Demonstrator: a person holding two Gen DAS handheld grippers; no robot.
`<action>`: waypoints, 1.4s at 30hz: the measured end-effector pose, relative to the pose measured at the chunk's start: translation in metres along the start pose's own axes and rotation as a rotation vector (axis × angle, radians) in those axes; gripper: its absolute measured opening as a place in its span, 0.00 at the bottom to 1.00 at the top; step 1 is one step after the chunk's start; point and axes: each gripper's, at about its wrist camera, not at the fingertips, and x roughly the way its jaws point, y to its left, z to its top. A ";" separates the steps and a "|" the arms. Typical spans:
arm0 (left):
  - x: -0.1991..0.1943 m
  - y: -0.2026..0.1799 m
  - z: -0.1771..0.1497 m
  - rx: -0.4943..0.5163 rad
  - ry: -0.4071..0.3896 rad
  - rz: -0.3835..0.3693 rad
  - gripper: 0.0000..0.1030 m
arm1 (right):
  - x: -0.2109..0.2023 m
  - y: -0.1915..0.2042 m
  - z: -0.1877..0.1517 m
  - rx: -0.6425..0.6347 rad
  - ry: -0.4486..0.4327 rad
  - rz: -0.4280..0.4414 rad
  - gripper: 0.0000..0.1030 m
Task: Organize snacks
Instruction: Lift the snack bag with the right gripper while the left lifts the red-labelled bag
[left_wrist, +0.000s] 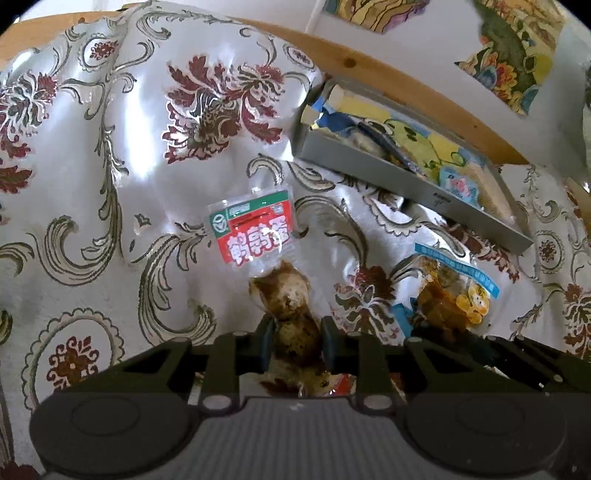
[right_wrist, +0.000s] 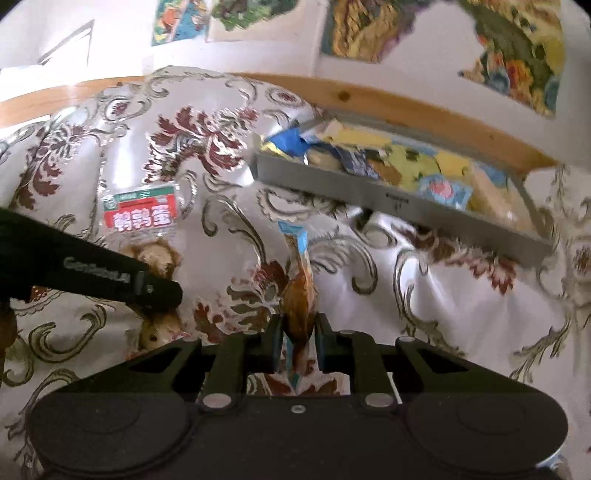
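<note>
the grey tray (left_wrist: 413, 181) sits at the far side of the flowery tablecloth (left_wrist: 92, 147). it is full of snack packs, yellow and blue ones, all piled in. the left gripper (left_wrist: 297, 341) is squeezed on the clear egg pack (left_wrist: 258, 236), the one with the red and green label. the right gripper (right_wrist: 299, 338) is squeezed on the blue-edged snack pack (right_wrist: 299, 280), held on its thin edge. both packs are near the tray, not in it.
</note>
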 end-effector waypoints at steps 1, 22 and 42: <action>-0.002 0.000 0.000 0.001 -0.004 -0.003 0.27 | -0.003 0.002 0.000 -0.014 -0.011 -0.002 0.18; -0.030 -0.029 0.024 0.050 -0.139 -0.082 0.26 | -0.043 -0.010 0.024 0.048 -0.184 -0.067 0.18; 0.035 -0.135 0.156 0.128 -0.183 -0.143 0.26 | -0.013 -0.114 0.062 0.174 -0.360 -0.248 0.18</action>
